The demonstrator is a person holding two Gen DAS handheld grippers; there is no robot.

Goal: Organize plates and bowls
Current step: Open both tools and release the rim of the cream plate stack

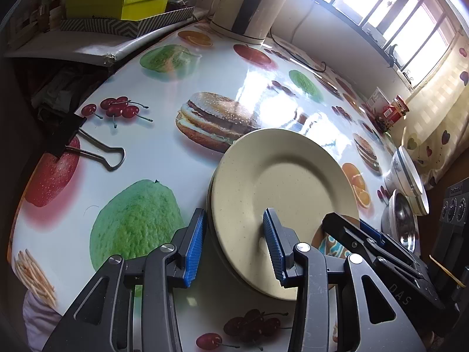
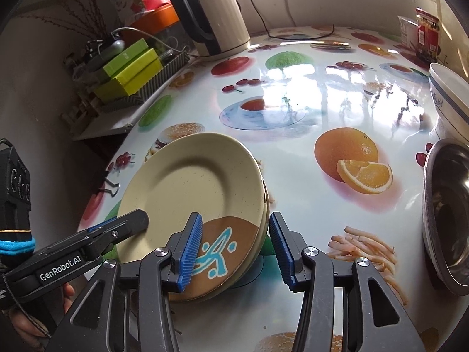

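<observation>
1. Glossy fruit-and-burger print tablecloth [image 1: 164, 152] covers the table, window glare across the middle; kettle [image 2: 217, 14] and green boxes [image 1: 123, 3] at the far edge, a binder clip [image 1: 88, 146] on the left border.

2. Stack of cream plates [image 1: 281, 193] sits on the near part of the table, directly ahead of both tools. Top plate carries a brown patch with a teal mark, seen in the right wrist view.

3. Left gripper [image 1: 234, 243]: jaws partly open, straddling the stack's left rim, one pad outside, one over the plate face. Pads do not appear to press; nothing lifted.

4. Right gripper [image 2: 236, 249]: jaws partly open, astride the stack's right rim, the left pad over the brown patch, the right pad clear beyond the edge. No grip seen.

5. Handling, judged: plates look rigid, smooth, possibly melamine or ceramic; breakable if dropped. Slick surface and cloth favour sliding. Best purchase is the raised rim, pinched from opposite sides to keep the stack level.

6. Bowls: a white blue-banded bowl [image 2: 448, 99] and a steel bowl [image 2: 448, 214] stand well to the right, both cut by the frame edge.

7. Unclear: number of plates in the stack (edges suggest two or three); steel bowl's contents are dim; near rim hidden behind the gripper bodies.
</observation>
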